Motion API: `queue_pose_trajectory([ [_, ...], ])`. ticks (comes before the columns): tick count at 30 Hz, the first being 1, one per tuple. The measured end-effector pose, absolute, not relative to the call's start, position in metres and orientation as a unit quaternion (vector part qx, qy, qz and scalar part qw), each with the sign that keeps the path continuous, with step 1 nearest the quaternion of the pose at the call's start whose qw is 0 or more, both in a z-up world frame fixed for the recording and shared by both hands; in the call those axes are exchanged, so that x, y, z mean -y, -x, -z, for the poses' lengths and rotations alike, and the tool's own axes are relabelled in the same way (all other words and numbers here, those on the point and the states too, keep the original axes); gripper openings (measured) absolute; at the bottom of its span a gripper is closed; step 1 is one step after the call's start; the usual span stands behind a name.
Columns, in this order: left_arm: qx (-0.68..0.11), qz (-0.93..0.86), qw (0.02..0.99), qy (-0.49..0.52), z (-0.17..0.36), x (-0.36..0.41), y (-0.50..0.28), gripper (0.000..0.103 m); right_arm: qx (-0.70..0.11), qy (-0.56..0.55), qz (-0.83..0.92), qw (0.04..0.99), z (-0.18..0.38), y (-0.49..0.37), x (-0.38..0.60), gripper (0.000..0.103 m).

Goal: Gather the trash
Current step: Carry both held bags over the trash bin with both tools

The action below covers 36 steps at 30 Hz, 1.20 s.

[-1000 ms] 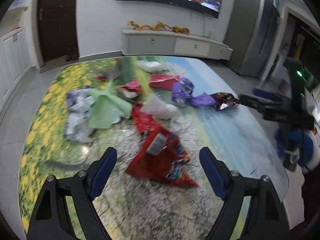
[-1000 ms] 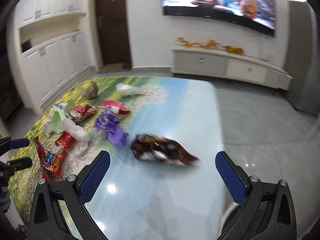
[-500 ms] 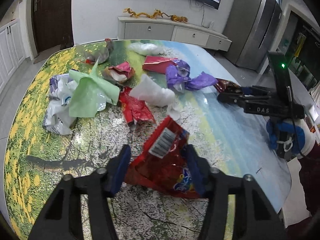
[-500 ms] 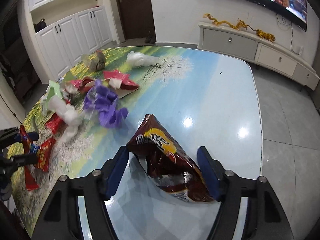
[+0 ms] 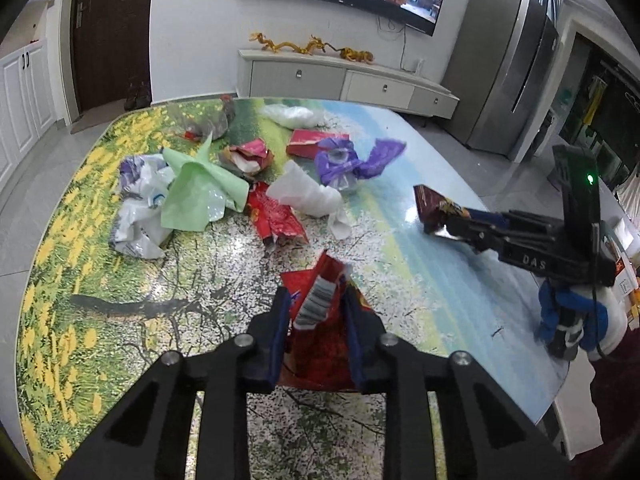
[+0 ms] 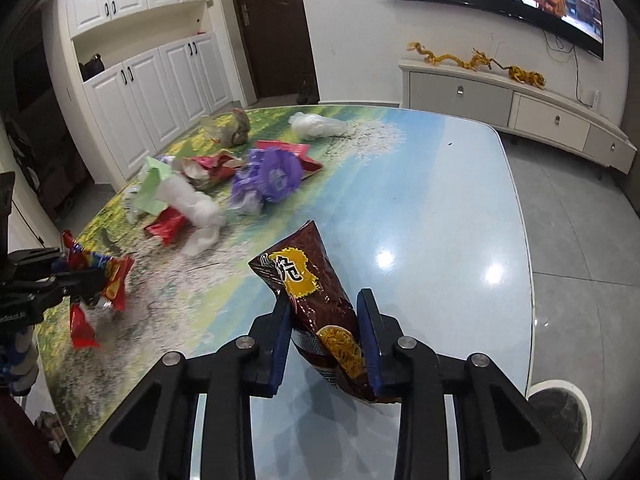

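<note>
Your left gripper (image 5: 316,320) pinches the red snack bag (image 5: 320,344); your right gripper (image 6: 325,332) pinches the brown noodle bag (image 6: 316,304), whose printed front only the right wrist view shows. The lower ends of both bags are hidden behind the fingers (image 6: 370,336).

We hold our left gripper (image 5: 316,322) low over the near edge of the table (image 5: 460,292), its blue-padded fingers (image 5: 279,326) pinched in on a red snack wrapper (image 5: 320,344) that stands up between them. Our right gripper (image 6: 324,334) sits over the table's right side, pads close together and clamped on a dark brown chip bag (image 6: 308,284); both point toward the far edge.
</note>
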<state>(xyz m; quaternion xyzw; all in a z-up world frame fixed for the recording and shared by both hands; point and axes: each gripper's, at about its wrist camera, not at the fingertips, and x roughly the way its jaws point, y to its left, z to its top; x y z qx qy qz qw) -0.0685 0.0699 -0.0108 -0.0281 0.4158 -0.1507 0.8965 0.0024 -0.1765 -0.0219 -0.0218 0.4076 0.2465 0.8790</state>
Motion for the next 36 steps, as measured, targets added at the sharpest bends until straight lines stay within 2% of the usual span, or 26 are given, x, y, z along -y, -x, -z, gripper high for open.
queue_pose_trajectory([
  [8, -0.392, 0.168, 0.904, 0.020, -0.016, -0.049, 0.063, 0.022, -0.370, -0.026, -0.233, 0.899, -0.011, 0.015, 0.175, 0.030],
  [19, -0.374, 0.285, 0.882, -0.032, -0.052, 0.091, 0.023, 0.022, -0.340, -0.086, -0.115, 0.930, -0.032, 0.039, 0.272, 0.030],
  [26, -0.402, 0.337, 0.848, -0.074, -0.036, 0.199, 0.003, 0.022, -0.374, -0.142, -0.001, 0.917, 0.003, 0.061, 0.371, 0.030],
  [36, -0.477, 0.327, 0.807, -0.120, 0.020, 0.317, -0.020, 0.023, -0.449, -0.232, 0.070, 0.860, 0.093, 0.069, 0.454, 0.032],
])
